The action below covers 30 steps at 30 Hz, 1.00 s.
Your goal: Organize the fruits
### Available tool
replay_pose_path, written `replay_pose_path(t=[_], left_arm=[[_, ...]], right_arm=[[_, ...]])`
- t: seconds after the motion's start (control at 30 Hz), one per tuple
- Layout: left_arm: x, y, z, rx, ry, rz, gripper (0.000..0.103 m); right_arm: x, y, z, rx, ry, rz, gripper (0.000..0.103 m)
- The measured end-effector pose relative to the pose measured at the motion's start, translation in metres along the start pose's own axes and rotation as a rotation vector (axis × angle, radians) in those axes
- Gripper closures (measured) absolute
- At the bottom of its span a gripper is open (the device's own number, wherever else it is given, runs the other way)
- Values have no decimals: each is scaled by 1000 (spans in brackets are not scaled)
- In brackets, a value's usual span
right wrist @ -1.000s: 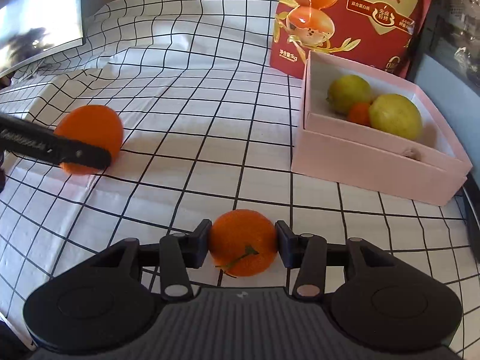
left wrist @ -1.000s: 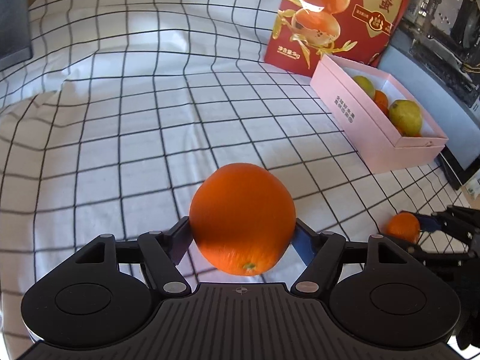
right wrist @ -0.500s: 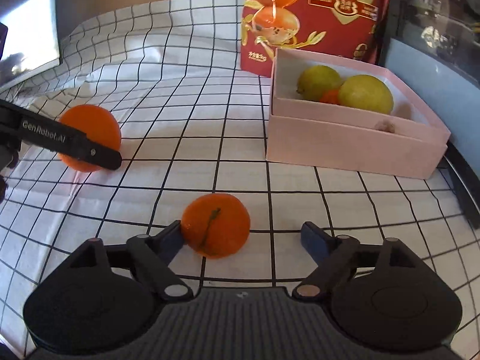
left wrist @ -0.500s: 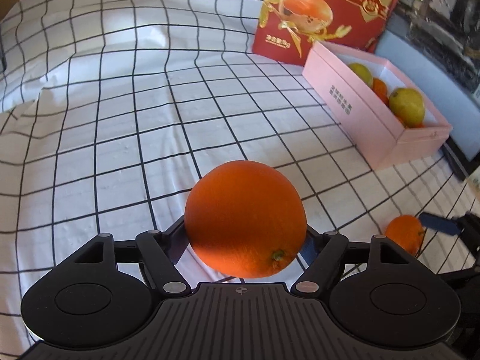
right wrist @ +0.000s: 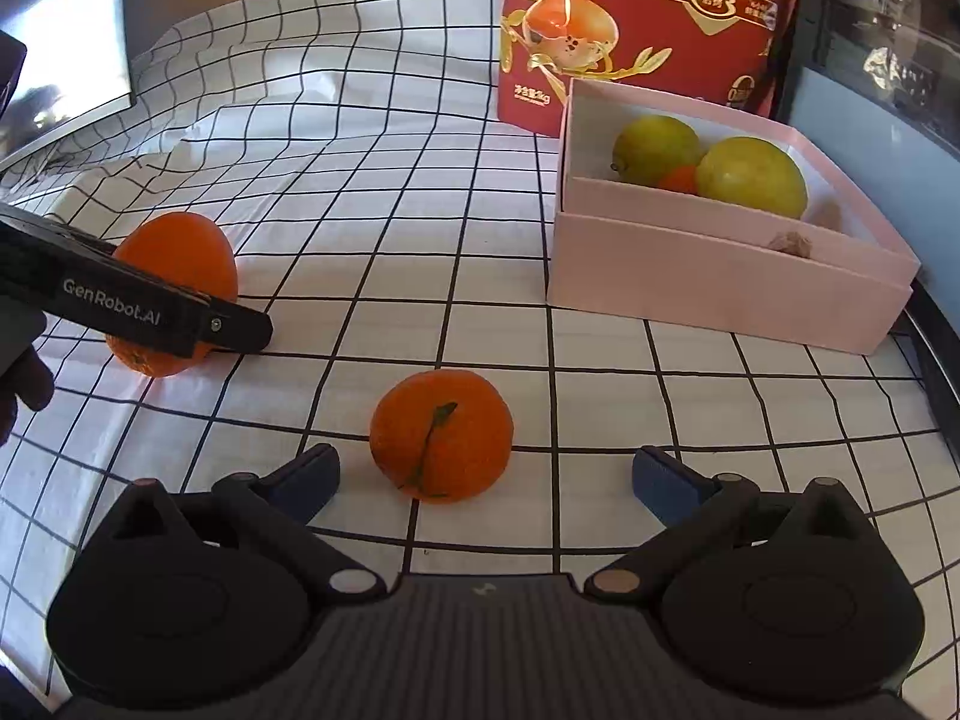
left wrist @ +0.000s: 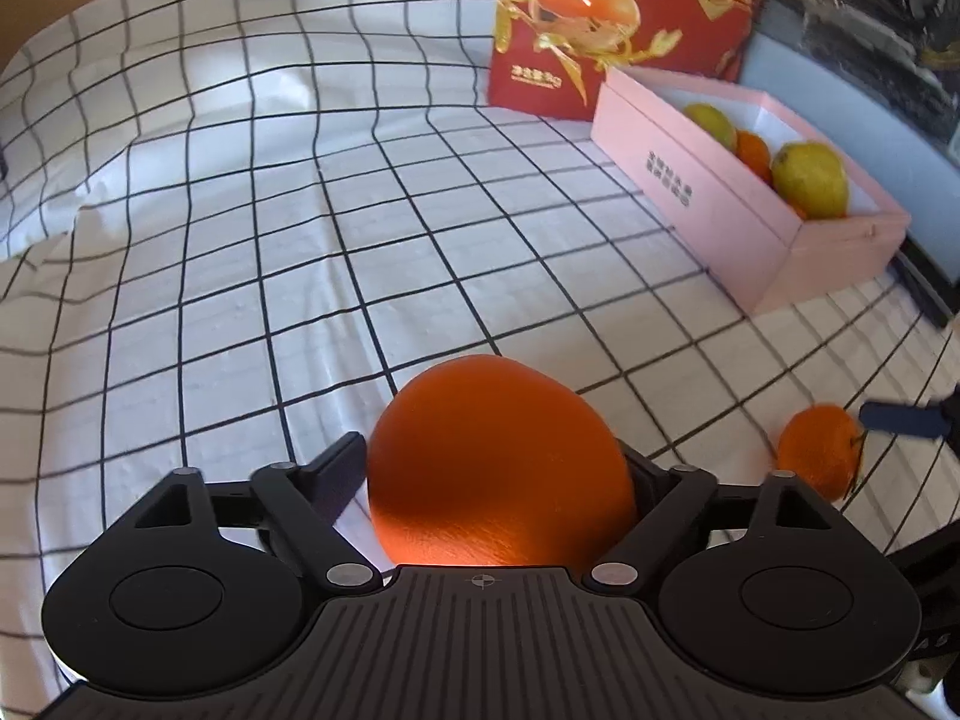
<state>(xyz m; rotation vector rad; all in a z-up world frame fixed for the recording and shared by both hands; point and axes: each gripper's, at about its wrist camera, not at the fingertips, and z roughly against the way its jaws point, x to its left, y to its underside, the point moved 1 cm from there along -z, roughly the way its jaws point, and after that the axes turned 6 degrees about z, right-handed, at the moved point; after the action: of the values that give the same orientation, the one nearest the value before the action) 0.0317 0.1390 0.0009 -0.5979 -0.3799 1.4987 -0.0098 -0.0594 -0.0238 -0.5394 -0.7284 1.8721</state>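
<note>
Checked cloth over the desk, fruit half sorted between our two grippers.

Nearest us, our left gripper [left wrist: 498, 468] clamps the large orange [left wrist: 498, 468] between both fingers, close above the cloth [left wrist: 240, 228]. Our right gripper [right wrist: 486, 474] stands spread wide, its fingers apart from the small mandarin [right wrist: 441, 435], which sits on the cloth between and just ahead of them, stem and leaf facing us. Farther on, toward the desk's far right corner, the pink box [right wrist: 720, 276] holds two yellow-green fruits [right wrist: 753, 177] with a small orange one [right wrist: 678, 180] between them. Behind the box, at the far edge, a red bag [right wrist: 648, 24] stands upright.
</note>
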Motion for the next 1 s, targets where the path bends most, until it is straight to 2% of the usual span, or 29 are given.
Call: replay_pose_path(t=[0.07, 0.23, 0.4, 0.5, 0.57, 0.6, 0.73, 1.0], left_arm=[[2, -3, 1, 8, 13, 35, 22], [-2, -1, 4, 20, -12, 41, 23], [-11, 8, 14, 38, 50, 20, 23], [-20, 12, 23, 39, 80, 7, 23], [-28, 14, 30, 31, 98, -5, 23], [-32, 15, 33, 27, 105, -10, 23], [-48, 19, 42, 31, 136, -35, 23], [-73, 20, 42, 50, 150, -88, 23]], right_arm=[[-1, 0, 2, 4, -4, 2, 6], [-5, -2, 7, -1, -13, -8, 21], [-5, -3, 9, -5, -29, 4, 29], [3, -3, 9, -12, -33, 50, 42], [6, -4, 11, -14, -46, 69, 56], [7, -5, 12, -17, -46, 77, 58], [2, -4, 15, -11, 5, 88, 58], [-44, 10, 22, 10, 48, -46, 58]])
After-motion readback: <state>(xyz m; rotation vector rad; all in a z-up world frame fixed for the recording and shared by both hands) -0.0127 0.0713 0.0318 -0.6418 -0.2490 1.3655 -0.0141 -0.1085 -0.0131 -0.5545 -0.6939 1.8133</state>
